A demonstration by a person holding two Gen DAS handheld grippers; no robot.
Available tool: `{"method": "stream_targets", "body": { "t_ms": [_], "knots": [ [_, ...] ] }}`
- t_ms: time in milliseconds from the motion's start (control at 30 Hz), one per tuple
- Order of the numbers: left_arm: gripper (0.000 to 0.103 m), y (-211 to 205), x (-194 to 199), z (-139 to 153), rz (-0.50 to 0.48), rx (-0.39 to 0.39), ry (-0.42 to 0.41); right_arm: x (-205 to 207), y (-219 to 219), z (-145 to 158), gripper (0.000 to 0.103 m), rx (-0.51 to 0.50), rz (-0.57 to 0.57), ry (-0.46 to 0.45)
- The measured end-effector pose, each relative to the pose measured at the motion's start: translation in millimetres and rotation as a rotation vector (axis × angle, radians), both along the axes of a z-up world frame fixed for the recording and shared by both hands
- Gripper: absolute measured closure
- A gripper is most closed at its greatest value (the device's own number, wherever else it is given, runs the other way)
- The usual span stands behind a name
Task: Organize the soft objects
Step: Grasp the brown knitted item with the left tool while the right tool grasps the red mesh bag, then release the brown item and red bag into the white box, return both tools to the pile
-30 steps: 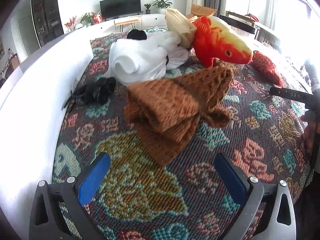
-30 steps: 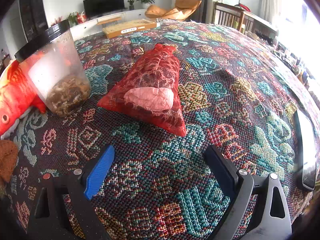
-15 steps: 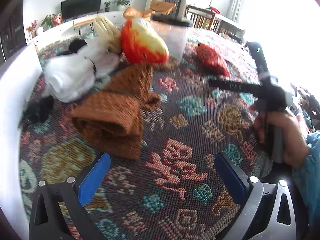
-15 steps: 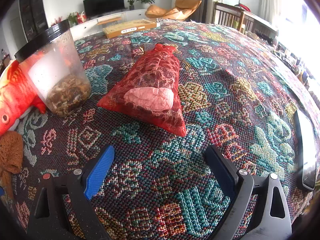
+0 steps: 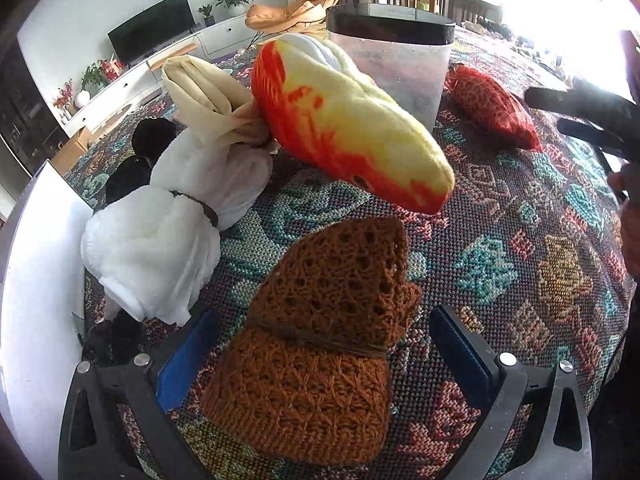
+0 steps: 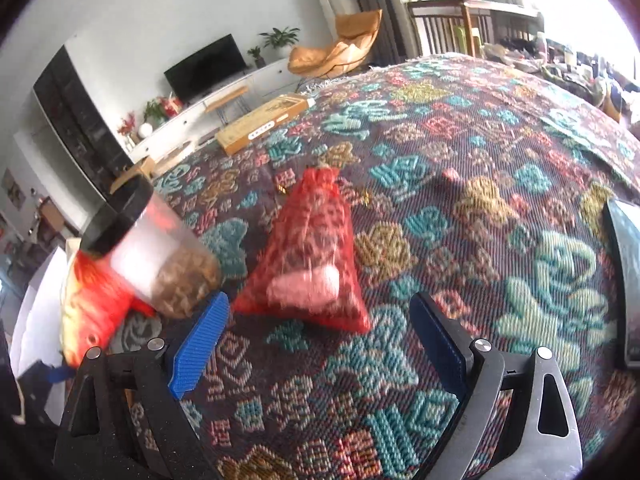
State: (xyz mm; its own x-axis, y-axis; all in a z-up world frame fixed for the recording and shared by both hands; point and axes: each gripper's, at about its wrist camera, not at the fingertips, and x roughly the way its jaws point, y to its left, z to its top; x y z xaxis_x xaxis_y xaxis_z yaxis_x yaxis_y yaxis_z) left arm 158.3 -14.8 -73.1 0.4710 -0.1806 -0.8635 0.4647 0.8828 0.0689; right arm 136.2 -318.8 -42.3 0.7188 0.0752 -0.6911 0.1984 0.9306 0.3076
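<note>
- Tabletop (image 5: 500,240) under a woven cloth with a teal, red and gold pattern carries all the things; in both views it sits differently than half a second ago, so both cameras have moved.
- White fluffy fabric bundle tied with a dark band (image 5: 160,236) lies at the left, touching a cream cloth bundle (image 5: 204,108) behind it.
- Red and yellow plush fish (image 5: 348,128) rests just behind the knit, with its head over the far corner of it.
- Clear plastic jar with a black lid (image 5: 400,52) stands behind the fish; the right view shows dry brown pieces inside.
- Brown open-knit scarf, folded and tied with a thin cord (image 5: 324,340), now lies between the two blue pads of the left hand-held gripper (image 5: 324,356), which is spread wide. A second ago the scarf was well ahead of the pads. I judge the gripper has come in to pick it up; it has not closed on it yet.
- Red mesh pouch with a pink lump inside (image 6: 312,272) is now much nearer to the right hand-held gripper (image 6: 320,344) than before, just ahead of its wide, empty pads. This view is blurred, so I think the hand is moving toward the pouch.
- Two soft objects seem to be approached at once; neither is held.
</note>
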Motion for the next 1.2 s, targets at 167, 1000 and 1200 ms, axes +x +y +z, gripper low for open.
{"method": "stream_targets", "body": {
  "t_ms": [167, 1000, 1200],
  "knots": [
    [0.034, -3.0, -4.3, 0.0, 0.023, 0.055, -0.033, 81.2, 8.2, -16.2, 0.016, 0.038, 0.140, 0.265],
    [0.029, 313.5, -117.6, 138.7, 0.622, -0.083, -0.216, -48.0, 335.0, 188.0, 0.077, -0.007, 0.835, -0.162],
    [0.000, 373.7, -140.3, 97.3, 0.851, -0.080, -0.164, -64.9, 448.1, 127.5, 0.015, 0.112, 1.079, 0.025]
  ]
}}
